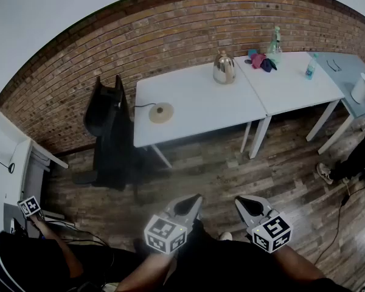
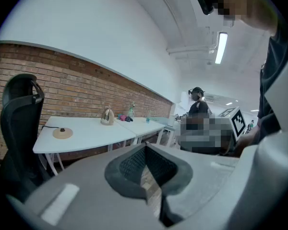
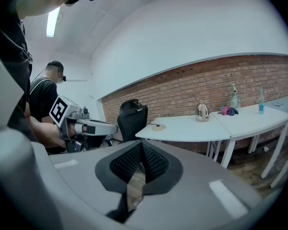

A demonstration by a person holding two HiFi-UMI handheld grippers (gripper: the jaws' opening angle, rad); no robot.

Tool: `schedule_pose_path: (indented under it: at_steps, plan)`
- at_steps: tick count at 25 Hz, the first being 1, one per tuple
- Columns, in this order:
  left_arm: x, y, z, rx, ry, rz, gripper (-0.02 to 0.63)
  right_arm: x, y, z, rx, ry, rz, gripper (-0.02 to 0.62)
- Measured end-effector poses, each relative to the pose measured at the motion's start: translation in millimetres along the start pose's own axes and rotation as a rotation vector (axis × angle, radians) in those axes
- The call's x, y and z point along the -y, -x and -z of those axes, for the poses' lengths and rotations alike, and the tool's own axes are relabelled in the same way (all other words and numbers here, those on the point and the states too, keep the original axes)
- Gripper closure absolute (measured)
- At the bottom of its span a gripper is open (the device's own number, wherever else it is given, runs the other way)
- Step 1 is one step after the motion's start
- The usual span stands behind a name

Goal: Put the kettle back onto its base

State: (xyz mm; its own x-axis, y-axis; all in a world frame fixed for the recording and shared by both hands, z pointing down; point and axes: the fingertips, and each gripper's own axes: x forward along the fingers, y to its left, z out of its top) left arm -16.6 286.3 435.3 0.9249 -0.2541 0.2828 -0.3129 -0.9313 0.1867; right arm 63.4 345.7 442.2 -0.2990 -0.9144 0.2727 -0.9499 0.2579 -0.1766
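Note:
The shiny metal kettle (image 1: 224,67) stands at the back right corner of a white table (image 1: 194,111), far from me. Its round tan base (image 1: 161,112) lies at the table's left end with a black cord running off it. Both show small in the left gripper view, kettle (image 2: 107,116) and base (image 2: 62,133), and in the right gripper view, kettle (image 3: 202,112) and base (image 3: 158,127). My left gripper (image 1: 194,199) and right gripper (image 1: 242,202) are held low over the floor, well short of the table. Each is shut with nothing between its pads.
A black office chair (image 1: 109,132) stands at the table's left end. A second white table (image 1: 292,84) adjoins on the right with bottles (image 1: 275,44) and a pink cloth (image 1: 258,60). Another person (image 1: 24,254) holding a marked gripper stands at my left. Wooden floor lies between me and the tables.

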Motion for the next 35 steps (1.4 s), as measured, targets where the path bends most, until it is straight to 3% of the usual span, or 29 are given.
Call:
schedule_pose_path:
  at_steps: [11,17,35]
  plan:
    - [-6.5,4.4,-0.9,0.000,0.001,0.000,0.606,-5.9,-8.5,-1.6,-0.002,0.003,-0.005,0.572]
    - [-7.7,3.5,-0.2,-0.002,0.013,0.007,0.606,-9.7,-10.6,-7.8,0.038,-0.047,-0.035,0.569]
    - [-10.6,4.2,5.1,-0.004,0.015,0.009,0.606,-9.8,-20.4,3.4,-0.003,-0.040,-0.025,0.569]
